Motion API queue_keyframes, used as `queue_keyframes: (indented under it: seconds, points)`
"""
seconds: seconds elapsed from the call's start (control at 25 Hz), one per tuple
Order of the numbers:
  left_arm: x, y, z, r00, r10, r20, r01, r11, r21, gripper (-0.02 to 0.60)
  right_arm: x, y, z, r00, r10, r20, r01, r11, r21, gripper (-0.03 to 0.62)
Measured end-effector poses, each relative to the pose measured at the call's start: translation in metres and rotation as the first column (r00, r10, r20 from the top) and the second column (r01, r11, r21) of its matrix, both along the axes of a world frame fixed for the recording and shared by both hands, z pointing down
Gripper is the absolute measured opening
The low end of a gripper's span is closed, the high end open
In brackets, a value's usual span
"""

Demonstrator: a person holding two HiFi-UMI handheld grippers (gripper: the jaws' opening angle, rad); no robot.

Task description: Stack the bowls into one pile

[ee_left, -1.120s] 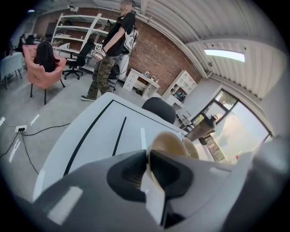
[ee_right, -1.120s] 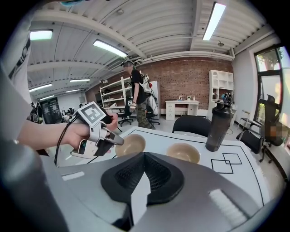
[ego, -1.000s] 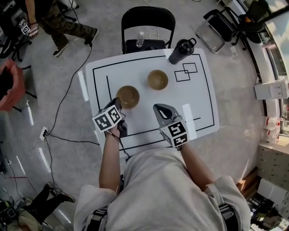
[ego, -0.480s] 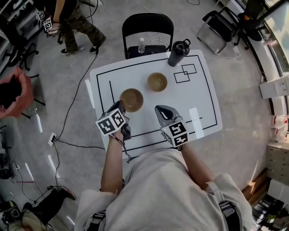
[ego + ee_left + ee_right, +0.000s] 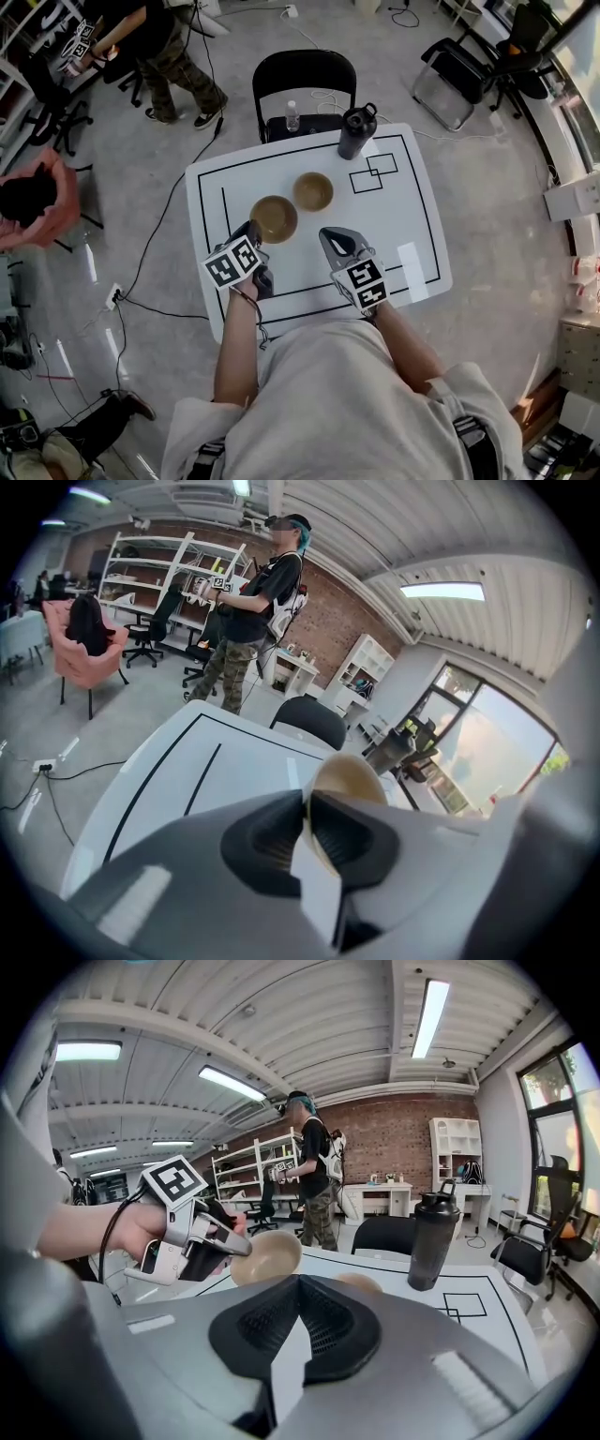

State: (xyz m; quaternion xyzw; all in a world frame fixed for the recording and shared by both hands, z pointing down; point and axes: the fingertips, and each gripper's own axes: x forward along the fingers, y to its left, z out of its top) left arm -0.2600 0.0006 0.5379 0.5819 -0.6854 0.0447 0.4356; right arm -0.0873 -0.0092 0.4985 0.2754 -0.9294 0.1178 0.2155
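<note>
Stacking task, transfer stage, read from left to right. The left gripper [image 5: 251,232] has its jaws clamped on the near rim of the first bowl [image 5: 273,217]. Its own view shows the thin tan wall pinched between the two pads. In the right gripper view this bowl [image 5: 267,1255] hangs tilted, with its hollow turned sideways, and appears clear of the white bench [image 5: 394,216]. Just beyond it, toward the far side, the second bowl [image 5: 312,191] sits upright on the bench. It is empty and close to the first, though whether their rims touch cannot be told. The right gripper [image 5: 330,238] hovers over the near part of the bench, its jaws together with nothing between them. A dark shaker bottle [image 5: 355,131] stands at the far edge, well apart from both bowls.

The step in hand is judged to be carrying the first bowl to its partner. The next move calls for levelling the held bowl, centring it above the second and lowering it until it nests, and only then parting the jaws. The seated bowl is light and may slide if it is nudged off-centre.
</note>
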Motion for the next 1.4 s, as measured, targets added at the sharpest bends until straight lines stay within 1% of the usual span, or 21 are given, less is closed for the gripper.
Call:
queue_keyframes:
  seconds: [0.16,0.36,0.68,0.96,1.4]
  points:
    - [0.013,-0.009,-0.004,1.0,-0.005,0.008,0.005,1.0,0.006,0.026,0.01,-0.009,-0.002,1.0,-0.008,0.01,0.008,1.0,0.002,0.0]
    - [0.029,-0.022,-0.001,1.0,-0.006,-0.003,0.006,1.0,0.014,0.026,0.023,-0.015,0.001,1.0,-0.014,0.009,0.014,1.0,-0.007,0.0]
    - [0.058,-0.044,0.007,0.999,0.033,0.0,-0.033,0.999,0.007,0.028,0.046,-0.032,0.006,1.0,0.015,0.014,-0.015,1.0,-0.015,0.0]
    - [0.068,-0.058,0.012,0.998,0.061,0.017,-0.061,0.998,-0.005,0.028,0.055,-0.039,0.013,0.999,0.034,0.019,-0.033,0.999,-0.042,0.0]
    - [0.076,-0.087,0.027,0.996,0.086,0.009,-0.085,0.996,-0.036,0.029,0.055,-0.059,0.026,0.999,0.03,0.011,-0.029,0.997,-0.073,0.0]
